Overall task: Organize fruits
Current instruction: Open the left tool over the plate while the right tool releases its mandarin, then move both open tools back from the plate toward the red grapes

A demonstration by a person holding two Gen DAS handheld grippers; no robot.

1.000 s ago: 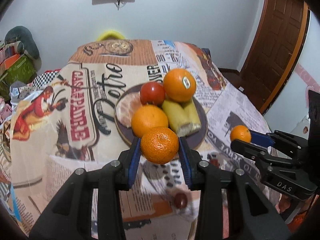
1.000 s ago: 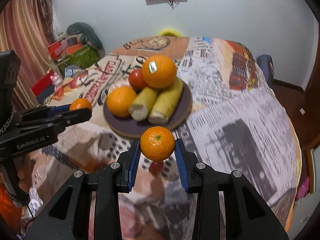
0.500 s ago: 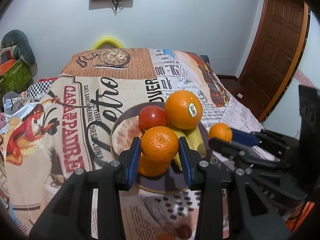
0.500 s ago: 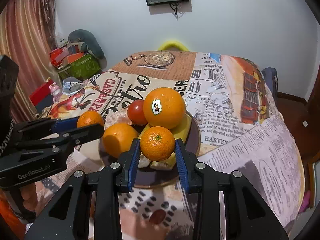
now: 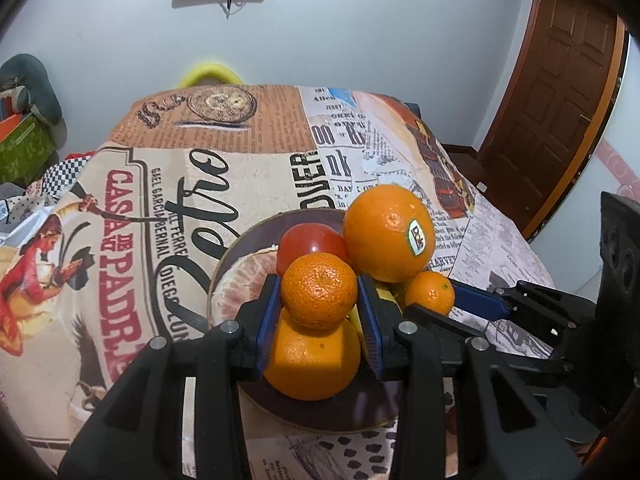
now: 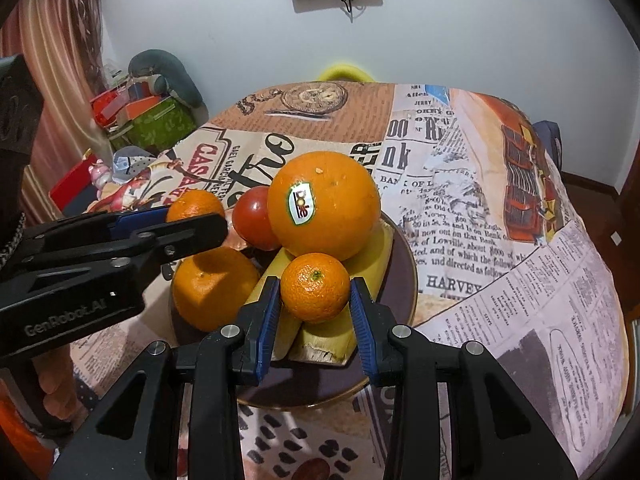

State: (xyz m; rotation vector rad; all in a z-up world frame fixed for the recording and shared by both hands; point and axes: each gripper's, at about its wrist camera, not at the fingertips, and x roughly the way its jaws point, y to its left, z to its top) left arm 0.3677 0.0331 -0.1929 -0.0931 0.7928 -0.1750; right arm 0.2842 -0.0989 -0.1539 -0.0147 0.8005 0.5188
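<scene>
Two small orange mandarins held over the dark round plate (image 6: 404,264).
Each mandarin is clamped between blue-padded fingers (image 5: 267,312); release should be slow, into gaps, since stacked fruit may roll.

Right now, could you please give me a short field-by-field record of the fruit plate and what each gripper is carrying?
left gripper: jaws shut on a mandarin, above the plain orange
right gripper: jaws shut on a second mandarin, above the bananas
plate: dark, round, on the printed tablecloth
on plate: Dole-stickered orange atop the bananas, tomato, plain orange
pile: stickered orange is the highest fruit
free plate area: left rear, seen from left wrist
</scene>
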